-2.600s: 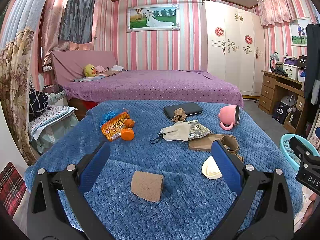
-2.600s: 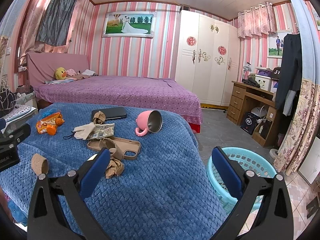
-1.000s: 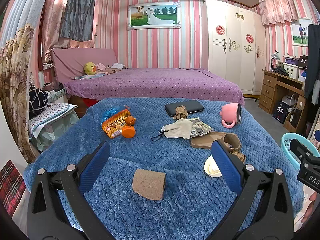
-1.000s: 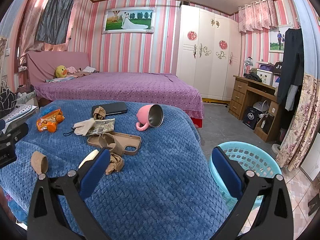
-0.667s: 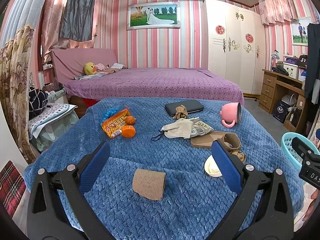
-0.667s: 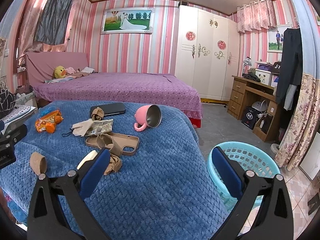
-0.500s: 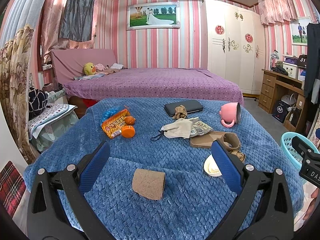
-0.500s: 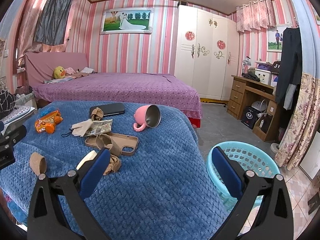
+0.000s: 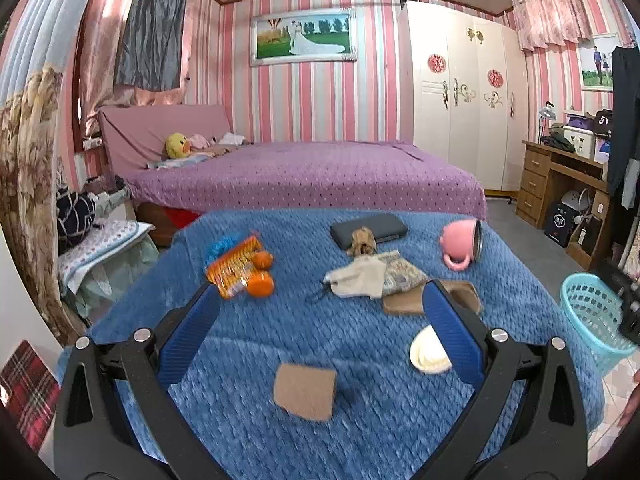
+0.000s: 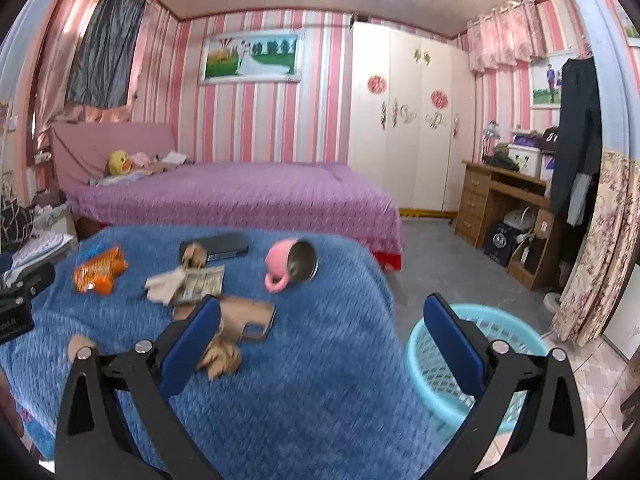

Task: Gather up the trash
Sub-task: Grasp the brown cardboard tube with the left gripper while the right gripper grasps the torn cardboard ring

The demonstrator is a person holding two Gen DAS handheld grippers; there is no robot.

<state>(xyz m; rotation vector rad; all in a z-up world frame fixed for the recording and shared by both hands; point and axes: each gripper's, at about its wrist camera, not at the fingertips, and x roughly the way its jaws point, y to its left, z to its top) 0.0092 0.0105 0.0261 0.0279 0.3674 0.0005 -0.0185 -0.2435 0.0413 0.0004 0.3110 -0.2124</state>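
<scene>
A blue woven-textured blanket (image 9: 360, 344) carries a brown cardboard tube (image 9: 305, 391), an orange snack packet (image 9: 236, 270), a pink mug (image 9: 460, 245) and a dark grey case (image 9: 370, 230). The basket (image 10: 444, 364) is turquoise, the far bedspread (image 9: 312, 180) purple with dots, and the walls (image 9: 308, 108) pink-and-white striped.

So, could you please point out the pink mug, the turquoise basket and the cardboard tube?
pink mug (image 10: 280, 258), right wrist view, on its side wall.
turquoise basket (image 10: 430, 364), right wrist view, on its mesh wall.
cardboard tube (image 9: 305, 391), left wrist view, on its side.
</scene>
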